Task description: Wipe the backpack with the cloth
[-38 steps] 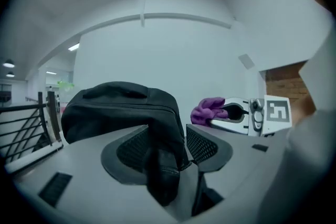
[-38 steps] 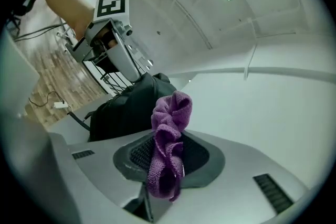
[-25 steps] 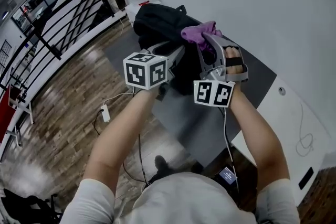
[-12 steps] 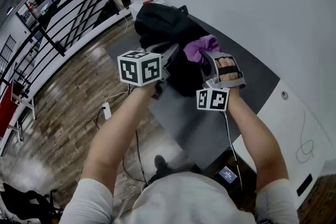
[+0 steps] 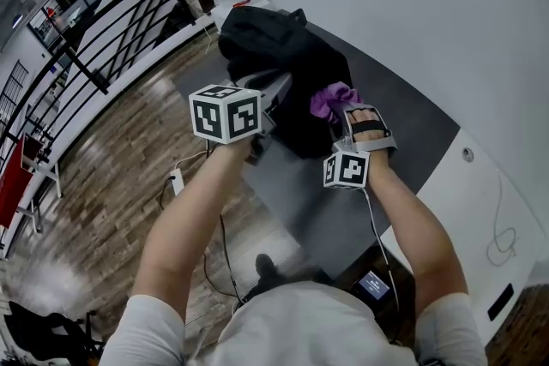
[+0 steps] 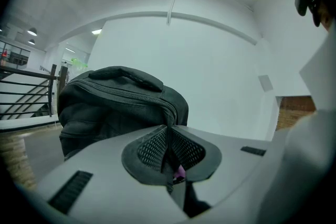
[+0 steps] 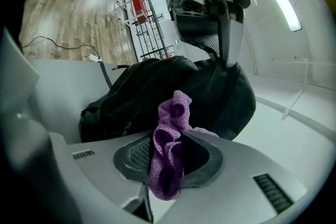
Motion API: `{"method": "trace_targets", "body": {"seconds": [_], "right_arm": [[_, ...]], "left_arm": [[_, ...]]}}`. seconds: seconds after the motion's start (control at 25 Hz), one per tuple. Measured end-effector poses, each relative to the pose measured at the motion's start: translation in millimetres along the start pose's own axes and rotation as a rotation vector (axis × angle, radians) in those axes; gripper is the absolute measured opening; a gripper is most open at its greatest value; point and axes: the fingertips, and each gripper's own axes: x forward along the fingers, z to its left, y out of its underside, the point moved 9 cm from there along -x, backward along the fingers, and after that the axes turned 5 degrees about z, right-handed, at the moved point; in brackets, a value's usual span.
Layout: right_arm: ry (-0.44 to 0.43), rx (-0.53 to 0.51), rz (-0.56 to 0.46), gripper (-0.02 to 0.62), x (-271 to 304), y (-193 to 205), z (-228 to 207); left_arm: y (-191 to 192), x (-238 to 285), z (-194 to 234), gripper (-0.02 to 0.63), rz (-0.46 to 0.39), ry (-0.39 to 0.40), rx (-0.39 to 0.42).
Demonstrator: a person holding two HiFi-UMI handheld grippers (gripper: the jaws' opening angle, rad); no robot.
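A: The left gripper (image 6: 169, 150)?
B: Jaws just closed, pinching a fold of the black zippered fabric backpack (image 6: 113, 107) on the grey tabletop (image 5: 319, 203).
A: The right gripper (image 7: 169, 161)?
B: Clamped on the crumpled purple cloth (image 7: 176, 108), just beside the backpack.

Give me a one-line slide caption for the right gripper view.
Right tool clamped on a bunched purple cloth, black backpack just beyond it.

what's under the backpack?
The backpack sits on a dark grey tabletop, which shows past it on the near and right sides. Anything directly beneath is covered by the bag itself.
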Motion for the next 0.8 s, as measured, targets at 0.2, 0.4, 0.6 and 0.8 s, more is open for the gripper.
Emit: {"method": "trace_targets", "body": {"seconds": [0.2,0.4,0.6,0.8], "right_arm": [[-0.087,-0.002,0.031,0.101,0.0,5.8,19.8],[-0.14,-0.003,0.049,0.101,-1.9,8.1,30.1],[-0.201,0.023,0.062,0.101,-5.3,10.8,33.4],[-0.243,0.061,0.061,0.101,-13.1,13.8,32.0]], "left_arm": [[-0.6,0.7,-0.8,0.025,0.006,0.002,0.005],[0.1,0.6,-0.5,0.025,0.009,0.005,0.008],[2.0,1.2,1.9,0.025,0.008,0.006,0.007],[2.4,1.4,1.6,0.025,0.009,0.006,0.007]]}}
